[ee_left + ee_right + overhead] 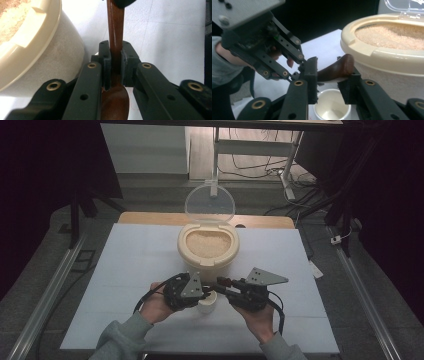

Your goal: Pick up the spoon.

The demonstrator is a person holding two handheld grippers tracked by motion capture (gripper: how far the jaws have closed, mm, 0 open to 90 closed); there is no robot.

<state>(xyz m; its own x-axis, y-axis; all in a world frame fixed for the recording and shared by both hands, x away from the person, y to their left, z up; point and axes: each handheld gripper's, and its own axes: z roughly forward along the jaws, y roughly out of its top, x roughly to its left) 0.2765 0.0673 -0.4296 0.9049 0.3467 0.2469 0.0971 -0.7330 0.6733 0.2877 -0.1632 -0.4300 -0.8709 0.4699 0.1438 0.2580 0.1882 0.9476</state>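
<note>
Spoon trouble is the likeliest fault: the left gripper (115, 65) is clamped on the neck of the brown wooden spoon (334, 70) just above its bowl, while the right gripper (332, 82) has its jaws around the far end of the handle, seemingly not yet pressing. If one hand pulls before the other has a firm hold, I judge the smooth handle could twist or drop. It hangs above the small white cup (206, 303), near the front edge of the surface, and could knock it over. Just behind stands the cream rice container (208, 249), its clear lid (210, 204) raised; a swing could scatter grain. The white table cover (130, 270) lies flat; beyond its back edge are desk legs and loose floor cables in a dim room.
</note>
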